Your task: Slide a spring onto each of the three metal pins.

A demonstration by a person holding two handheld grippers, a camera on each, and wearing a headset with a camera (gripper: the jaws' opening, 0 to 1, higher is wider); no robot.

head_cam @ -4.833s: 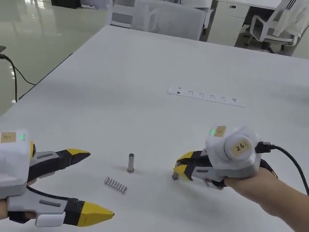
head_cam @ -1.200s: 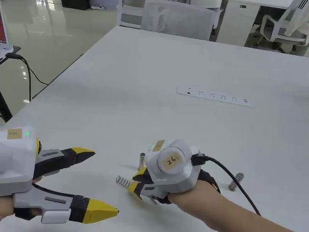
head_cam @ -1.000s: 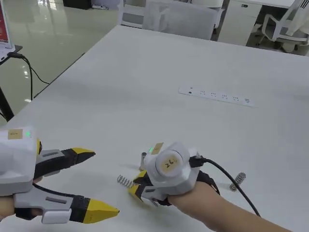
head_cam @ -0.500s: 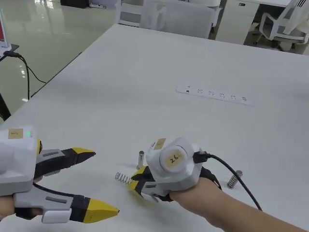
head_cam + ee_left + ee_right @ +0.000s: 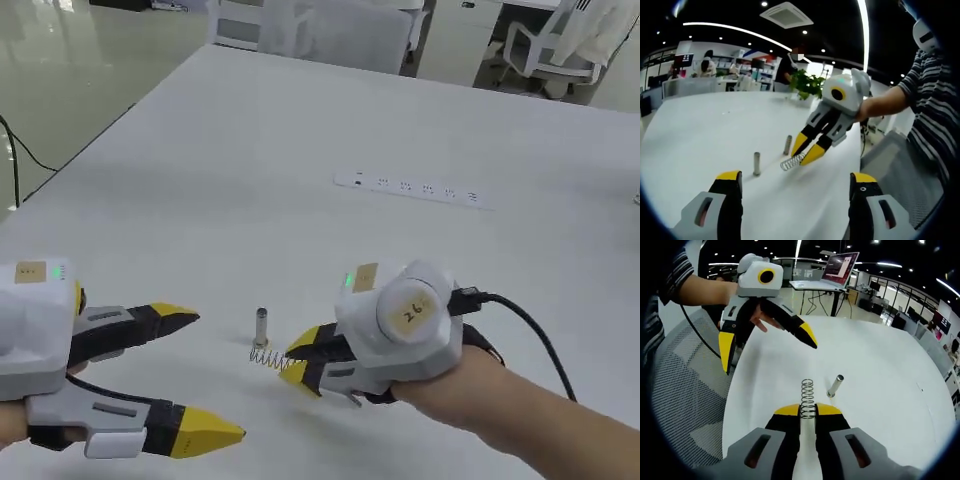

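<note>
I logged white table (image 5: 250, 130), top plain, matt. White power strip (image 5: 412, 189) lay flat toward far side. Left gripper view: nearer pin (image 5: 757, 163) and farther pin (image 5: 788, 145) stood upright on top, apart.

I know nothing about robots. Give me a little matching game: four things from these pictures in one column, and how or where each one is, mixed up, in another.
Things:
1. spring
2. left gripper
3. pin
4. power strip

States:
A. open, holding nothing
B. standing upright, bare
C. pinched by the right gripper
D. lying flat farther up the table

Pairs: 1-C, 2-A, 3-B, 4-D
</note>
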